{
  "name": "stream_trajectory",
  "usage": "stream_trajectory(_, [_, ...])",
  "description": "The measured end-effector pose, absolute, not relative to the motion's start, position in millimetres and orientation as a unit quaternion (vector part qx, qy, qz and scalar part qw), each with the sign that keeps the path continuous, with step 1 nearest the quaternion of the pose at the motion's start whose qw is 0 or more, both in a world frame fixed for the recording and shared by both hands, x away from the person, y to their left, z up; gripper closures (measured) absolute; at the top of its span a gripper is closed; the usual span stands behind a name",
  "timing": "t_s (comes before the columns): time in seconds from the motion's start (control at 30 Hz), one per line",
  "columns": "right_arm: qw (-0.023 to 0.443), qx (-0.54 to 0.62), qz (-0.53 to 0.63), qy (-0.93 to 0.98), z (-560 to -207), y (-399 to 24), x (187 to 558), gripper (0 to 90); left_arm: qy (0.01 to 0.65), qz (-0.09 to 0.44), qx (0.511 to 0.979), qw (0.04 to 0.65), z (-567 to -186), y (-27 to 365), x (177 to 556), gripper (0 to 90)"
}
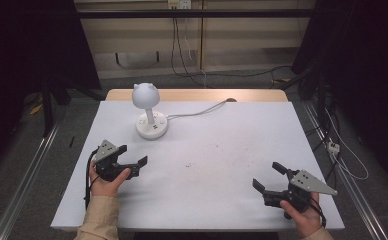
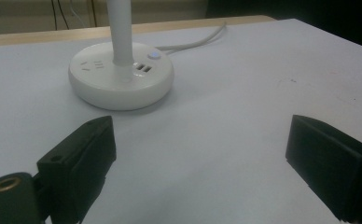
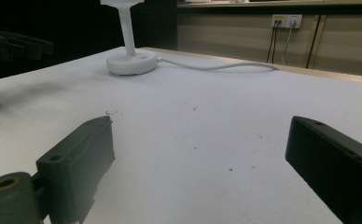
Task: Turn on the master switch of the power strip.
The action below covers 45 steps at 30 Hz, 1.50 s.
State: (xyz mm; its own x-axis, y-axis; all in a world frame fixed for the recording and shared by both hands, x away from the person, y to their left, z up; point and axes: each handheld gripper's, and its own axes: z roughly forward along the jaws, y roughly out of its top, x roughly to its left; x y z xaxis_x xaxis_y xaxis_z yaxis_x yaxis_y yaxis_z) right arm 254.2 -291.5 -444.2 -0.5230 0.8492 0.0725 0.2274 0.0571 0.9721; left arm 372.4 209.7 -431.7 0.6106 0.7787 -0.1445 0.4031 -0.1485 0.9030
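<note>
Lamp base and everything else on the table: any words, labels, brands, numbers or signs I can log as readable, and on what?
No readable text anywhere.
Desk lamp base: small grey marks left of the stem, too small to read; they look like socket slots or icons, not lettering.
Left gripper and right gripper: no markings visible.

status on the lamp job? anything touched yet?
Done: nothing visible. The white dome-headed desk lamp stands upright on the white table, its white cable trailing to the far edge.
In hand: nothing. The left gripper and right gripper are both open and empty; the left faces the lamp's round base, apart from it.
Left: probably reaching the base's button.
</note>
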Motion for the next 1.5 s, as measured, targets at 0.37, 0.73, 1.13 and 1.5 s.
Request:
stream_trajectory(0.37, [0.280,0.400,0.557,0.672,-444,-291,254,7.4,0.409,0.190,0.731,0.512,-433,224,365,8.3])
stream_trajectory(0.73, [0.278,0.403,0.557,0.671,-444,-290,254,7.5,0.414,0.190,0.728,0.513,-433,232,358,8.3])
stream_trajectory(1.13, [0.279,0.402,0.555,0.672,-444,-290,254,7.6,0.412,0.194,0.732,0.508,-434,238,351,8.3])
stream_trajectory(1.5, [0.280,0.400,0.554,0.675,-445,-290,255,7.6,0.413,0.196,0.730,0.508,-435,244,344,8.2])
